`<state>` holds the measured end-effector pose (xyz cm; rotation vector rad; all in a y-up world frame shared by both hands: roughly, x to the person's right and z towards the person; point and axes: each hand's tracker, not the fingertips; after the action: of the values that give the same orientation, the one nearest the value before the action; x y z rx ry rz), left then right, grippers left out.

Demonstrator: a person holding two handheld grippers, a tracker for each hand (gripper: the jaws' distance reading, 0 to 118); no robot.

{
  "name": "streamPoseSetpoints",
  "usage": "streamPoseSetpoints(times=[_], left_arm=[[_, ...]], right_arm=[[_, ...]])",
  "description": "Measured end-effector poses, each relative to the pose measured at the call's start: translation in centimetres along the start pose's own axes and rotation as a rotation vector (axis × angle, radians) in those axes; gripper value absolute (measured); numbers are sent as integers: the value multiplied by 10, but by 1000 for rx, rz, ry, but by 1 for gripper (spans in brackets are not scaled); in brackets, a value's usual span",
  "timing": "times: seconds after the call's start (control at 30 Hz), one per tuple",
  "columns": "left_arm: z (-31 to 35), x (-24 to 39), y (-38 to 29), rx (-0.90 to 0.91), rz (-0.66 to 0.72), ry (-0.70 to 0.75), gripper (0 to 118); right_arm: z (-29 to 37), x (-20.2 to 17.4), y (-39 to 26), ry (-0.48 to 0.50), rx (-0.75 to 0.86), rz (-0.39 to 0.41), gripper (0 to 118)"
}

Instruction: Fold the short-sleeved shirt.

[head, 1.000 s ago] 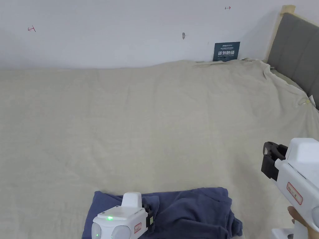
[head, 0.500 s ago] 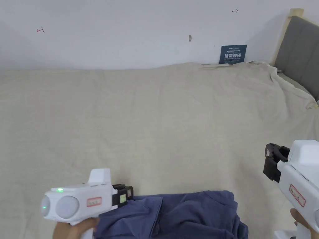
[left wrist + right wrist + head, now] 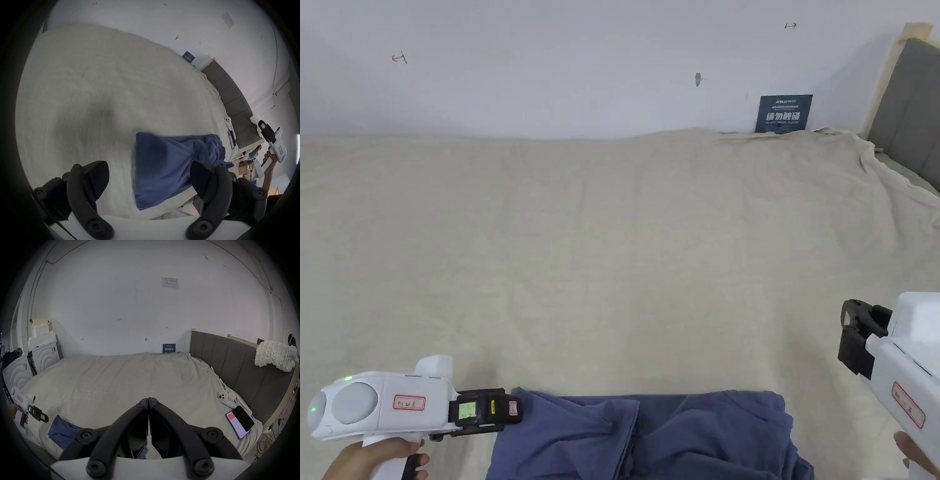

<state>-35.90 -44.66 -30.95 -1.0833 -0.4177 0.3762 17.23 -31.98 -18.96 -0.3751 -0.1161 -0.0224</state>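
Here the left gripper [image 3: 149, 178] hangs with jaws spread wide and empty beside the blue shirt [image 3: 650, 434], while the right gripper [image 3: 148, 404] is clenched on nothing.

Wall: I see plain white wall [image 3: 581, 69] with small red marks and a dark blue sign [image 3: 783, 114] at its foot.
Bed: a beige sheet [image 3: 612, 250] covers it, faintly creased.
Headboard: grey padded panels [image 3: 230, 363] on my right (a white knitted blanket [image 3: 274, 355] draped on top).
Far left: white foam blocks [image 3: 42, 335] stacked by the wall.
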Motion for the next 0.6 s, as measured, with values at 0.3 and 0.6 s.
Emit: streamPoseSetpoints(times=[0.3, 0.6], left_arm=[[-31, -13, -15, -41, 20, -57, 85], [-48, -1, -12, -64, -12, -81, 45]], right_arm=[[0, 2, -4, -11, -20, 9, 0], [1, 3, -6, -17, -28, 8, 0]])
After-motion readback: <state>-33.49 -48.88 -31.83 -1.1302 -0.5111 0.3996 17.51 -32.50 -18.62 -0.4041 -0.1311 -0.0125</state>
